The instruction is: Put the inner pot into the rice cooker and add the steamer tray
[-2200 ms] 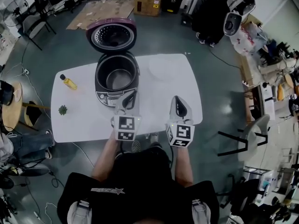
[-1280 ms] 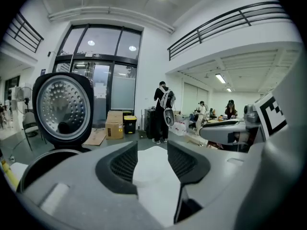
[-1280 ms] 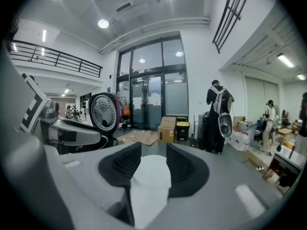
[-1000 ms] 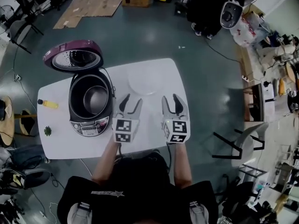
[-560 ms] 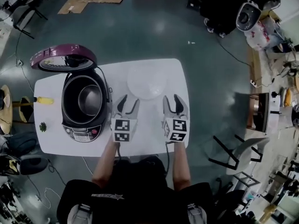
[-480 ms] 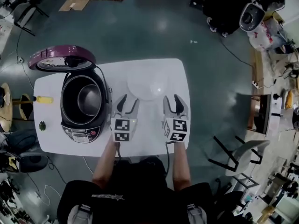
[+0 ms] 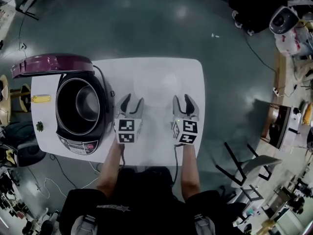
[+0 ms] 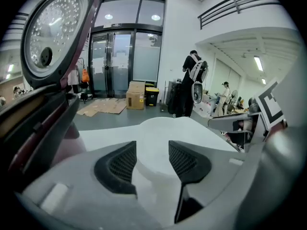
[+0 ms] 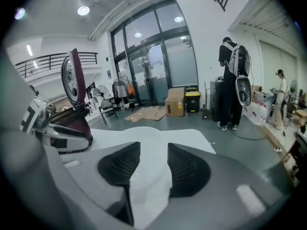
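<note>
The dark rice cooker point(image 7: 80, 112) stands at the left of the white table point(image 7: 161, 146), its purple lid point(image 7: 51, 63) swung up. The metal inner pot point(image 7: 88, 104) sits inside it. A white, faint round steamer tray point(image 7: 157, 89) lies flat on the table to the cooker's right. My left gripper point(image 7: 131, 102) and right gripper point(image 7: 185, 101) hover low at the tray's near side, one at each flank, both open and holding nothing. The tray point(image 8: 168, 128) lies just beyond the left gripper point(image 8: 152, 159), and likewise the tray point(image 9: 144, 138) beyond the right gripper point(image 9: 153, 164).
A yellow bottle point(image 7: 40, 99) and a small green thing point(image 7: 39, 126) lie at the table's left edge beyond the cooker. A chair point(image 7: 244, 165) stands on the floor to the right. People and boxes point(image 8: 136, 95) are far off across the room.
Both grippers have sunk toward the table and come closer to the steamer tray. Their jaws stand as wide as before. The head view has shifted, so the cooker sits lower in the picture.
</note>
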The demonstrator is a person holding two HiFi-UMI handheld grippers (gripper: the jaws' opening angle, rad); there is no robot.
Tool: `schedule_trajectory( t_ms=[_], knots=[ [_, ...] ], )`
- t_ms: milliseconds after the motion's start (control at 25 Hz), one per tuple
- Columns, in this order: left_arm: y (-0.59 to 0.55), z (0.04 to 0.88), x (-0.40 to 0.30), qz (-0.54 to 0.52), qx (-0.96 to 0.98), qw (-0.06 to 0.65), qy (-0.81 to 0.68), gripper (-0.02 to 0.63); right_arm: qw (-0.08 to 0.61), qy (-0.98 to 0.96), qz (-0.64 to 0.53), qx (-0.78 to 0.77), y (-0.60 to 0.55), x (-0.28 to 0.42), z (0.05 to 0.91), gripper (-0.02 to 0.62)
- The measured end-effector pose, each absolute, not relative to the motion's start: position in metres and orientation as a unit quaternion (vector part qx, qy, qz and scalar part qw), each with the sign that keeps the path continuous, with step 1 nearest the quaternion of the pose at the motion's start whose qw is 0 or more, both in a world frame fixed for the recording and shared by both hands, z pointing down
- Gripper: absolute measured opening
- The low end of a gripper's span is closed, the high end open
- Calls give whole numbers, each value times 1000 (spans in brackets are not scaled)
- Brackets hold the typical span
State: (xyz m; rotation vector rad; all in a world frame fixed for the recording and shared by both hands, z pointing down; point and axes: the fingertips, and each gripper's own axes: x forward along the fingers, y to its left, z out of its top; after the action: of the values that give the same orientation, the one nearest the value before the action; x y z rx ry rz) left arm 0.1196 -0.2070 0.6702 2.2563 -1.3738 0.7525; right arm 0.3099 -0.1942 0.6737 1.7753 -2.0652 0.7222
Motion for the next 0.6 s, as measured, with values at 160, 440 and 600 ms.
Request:
schedule_trajectory(
  t_ms=[160,440,600],
  knots=[
    [-214,694,113,277,795,212,-497,207,171,-723,264,615,-203,311,696,181],
    [-225,724,106,296,778,229,-505,207,176,-721,280,609,-217,311,722,181],
    [-227,738,103,296,772,240,-508,206,180,-722,283,606,-221,307,730,181]
  ],
)
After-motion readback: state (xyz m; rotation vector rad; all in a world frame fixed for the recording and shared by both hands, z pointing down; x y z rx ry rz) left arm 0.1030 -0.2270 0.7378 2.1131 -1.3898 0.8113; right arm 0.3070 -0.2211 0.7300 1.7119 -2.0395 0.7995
